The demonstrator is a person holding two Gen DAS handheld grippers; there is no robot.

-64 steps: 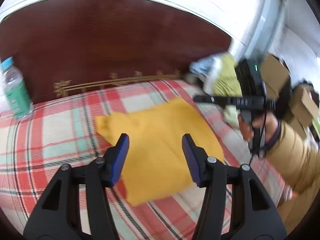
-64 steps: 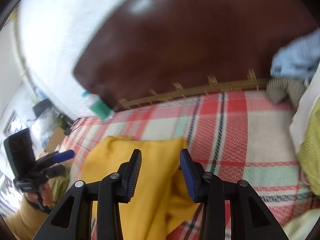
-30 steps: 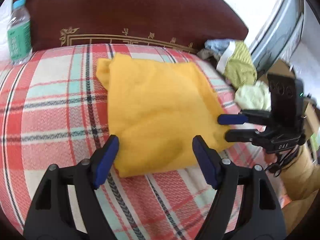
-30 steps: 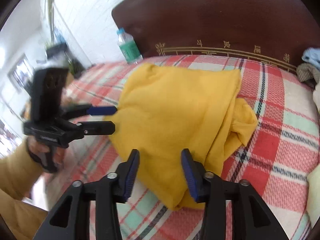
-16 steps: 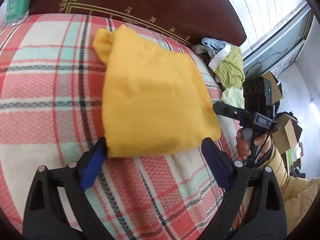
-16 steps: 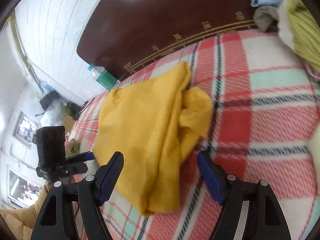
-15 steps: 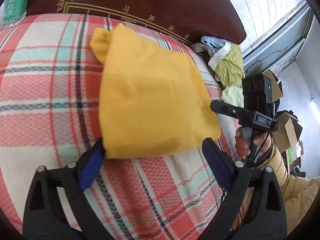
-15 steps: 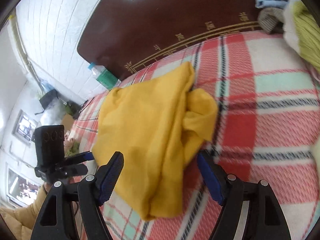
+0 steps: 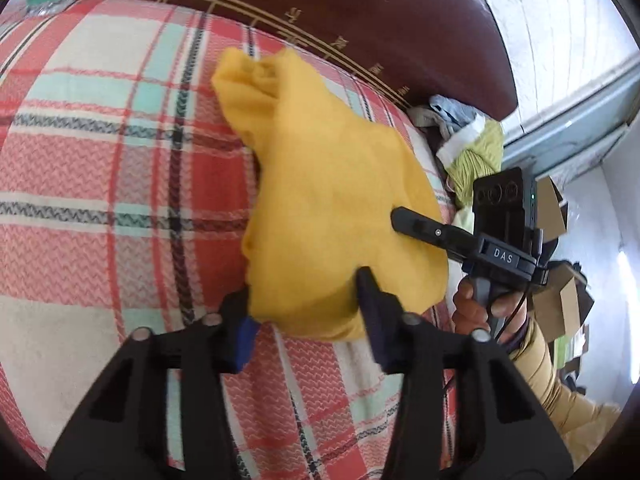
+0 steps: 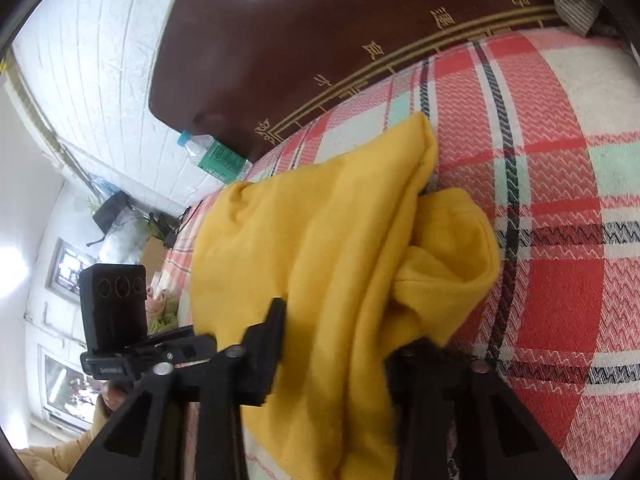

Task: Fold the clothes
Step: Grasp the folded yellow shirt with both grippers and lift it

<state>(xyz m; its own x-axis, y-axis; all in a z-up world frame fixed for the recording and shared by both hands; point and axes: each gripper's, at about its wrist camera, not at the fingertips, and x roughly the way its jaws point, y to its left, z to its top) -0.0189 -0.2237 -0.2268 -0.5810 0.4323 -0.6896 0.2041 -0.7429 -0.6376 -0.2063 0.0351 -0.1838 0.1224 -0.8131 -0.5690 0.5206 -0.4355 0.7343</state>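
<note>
A yellow garment (image 9: 332, 184) lies folded on the plaid bedspread (image 9: 100, 200). My left gripper (image 9: 306, 312) has its closing jaws around the garment's near edge, and the cloth bunches up and fills the gap between the blue pads. In the right wrist view the garment (image 10: 320, 248) drapes over my right gripper (image 10: 340, 340), whose jaws are closing on its near edge. One finger (image 10: 276, 320) shows; the other is hidden under cloth. In the left wrist view the right gripper (image 9: 416, 228) reaches in from the garment's right side.
A dark wooden headboard (image 9: 320, 4) runs along the far side of the bed. A water bottle (image 10: 216, 156) stands at its left end. A pile of clothes (image 9: 472, 140) lies at the bed's right end, with cardboard boxes (image 9: 560, 296) beyond. A hand (image 9: 476, 308) holds the right gripper's handle.
Both grippers' jaws went from wide apart to narrow, closing onto the garment's near edges. The cloth now bunches between the fingers. Both views have come lower and closer to it.
</note>
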